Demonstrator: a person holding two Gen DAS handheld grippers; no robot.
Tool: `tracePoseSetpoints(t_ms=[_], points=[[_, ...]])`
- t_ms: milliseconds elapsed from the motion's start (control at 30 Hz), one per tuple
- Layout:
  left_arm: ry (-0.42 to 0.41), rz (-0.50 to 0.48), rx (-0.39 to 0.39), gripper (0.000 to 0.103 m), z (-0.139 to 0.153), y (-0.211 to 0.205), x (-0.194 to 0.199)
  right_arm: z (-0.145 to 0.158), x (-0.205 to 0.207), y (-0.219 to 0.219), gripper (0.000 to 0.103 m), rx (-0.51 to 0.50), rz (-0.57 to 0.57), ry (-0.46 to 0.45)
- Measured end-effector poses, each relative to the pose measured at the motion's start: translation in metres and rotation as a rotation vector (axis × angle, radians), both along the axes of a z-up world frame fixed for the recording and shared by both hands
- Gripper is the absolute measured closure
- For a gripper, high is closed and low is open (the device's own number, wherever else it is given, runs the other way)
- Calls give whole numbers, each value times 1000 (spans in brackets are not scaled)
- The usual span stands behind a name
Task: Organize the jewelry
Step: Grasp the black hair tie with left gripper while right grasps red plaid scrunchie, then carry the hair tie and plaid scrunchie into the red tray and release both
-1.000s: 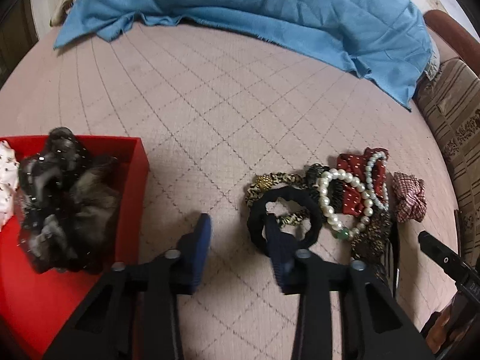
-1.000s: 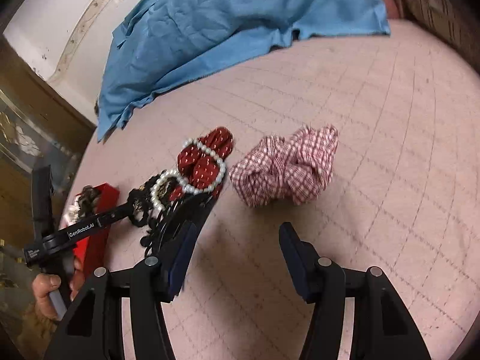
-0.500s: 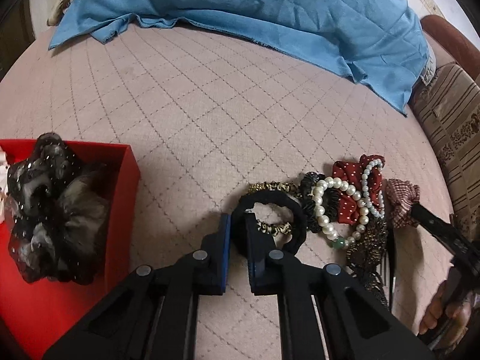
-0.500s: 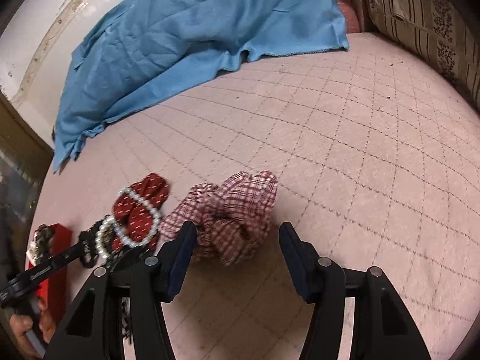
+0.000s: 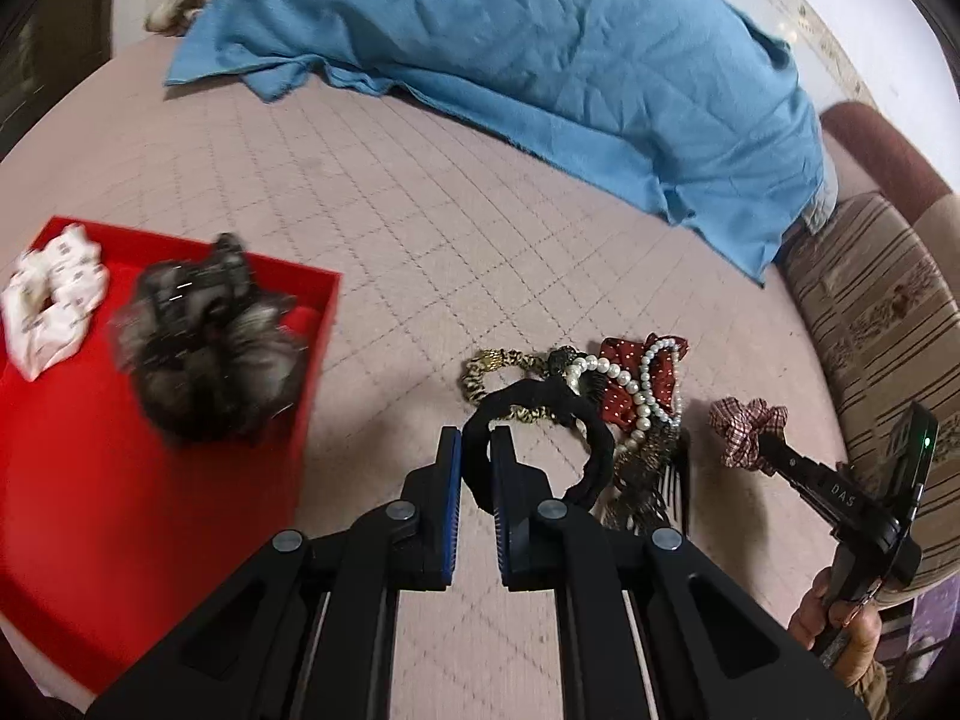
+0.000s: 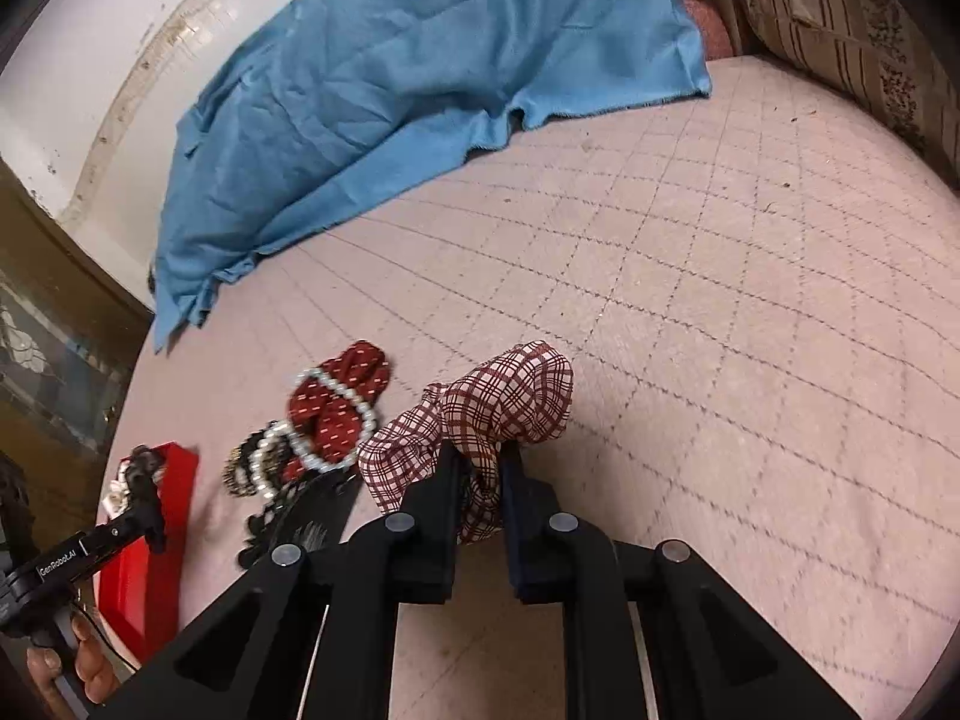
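Observation:
My left gripper (image 5: 475, 450) is shut on a black scrunchie (image 5: 558, 420) and holds it just above the pile. The pile holds a pearl bracelet (image 5: 624, 387), a red dotted scrunchie (image 5: 621, 399), a leopard-print band (image 5: 489, 369) and a dark comb (image 5: 651, 474). A red tray (image 5: 90, 480) to the left holds a dark furry scrunchie (image 5: 210, 330) and a white scrunchie (image 5: 51, 306). My right gripper (image 6: 480, 468) is shut on a red plaid scrunchie (image 6: 498, 405), which also shows in the left wrist view (image 5: 747, 429).
A blue blanket (image 5: 540, 60) covers the back of the quilted pink bed (image 5: 360, 210). A striped cushion (image 5: 876, 312) lies at the right edge. In the right wrist view the red tray (image 6: 156, 540) sits at the bed's left edge, by a wooden cabinet (image 6: 54, 330).
My left gripper closed on the black scrunchie and lifted it a little. My right gripper moved onto the plaid scrunchie and closed on it.

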State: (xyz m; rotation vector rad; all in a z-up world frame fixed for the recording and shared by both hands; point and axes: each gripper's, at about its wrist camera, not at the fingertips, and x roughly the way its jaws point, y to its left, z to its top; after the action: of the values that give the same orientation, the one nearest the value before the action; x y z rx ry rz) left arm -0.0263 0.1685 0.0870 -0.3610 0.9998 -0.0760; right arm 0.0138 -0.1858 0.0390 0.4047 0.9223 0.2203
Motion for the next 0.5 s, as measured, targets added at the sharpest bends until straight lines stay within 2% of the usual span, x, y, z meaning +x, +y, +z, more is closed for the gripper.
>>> tracePoseSetpoints(t_ms=[200,367,500], points=[[-27,77,-1,94,19,27,-35,26,-26,7,89,-5,32,-50],[-36,163,73,94,29,58,-66,43,-43,25,89,21,86,-67],[-14,257,119,94,29,95,-88,58,-56,59,89,28,176,-74]])
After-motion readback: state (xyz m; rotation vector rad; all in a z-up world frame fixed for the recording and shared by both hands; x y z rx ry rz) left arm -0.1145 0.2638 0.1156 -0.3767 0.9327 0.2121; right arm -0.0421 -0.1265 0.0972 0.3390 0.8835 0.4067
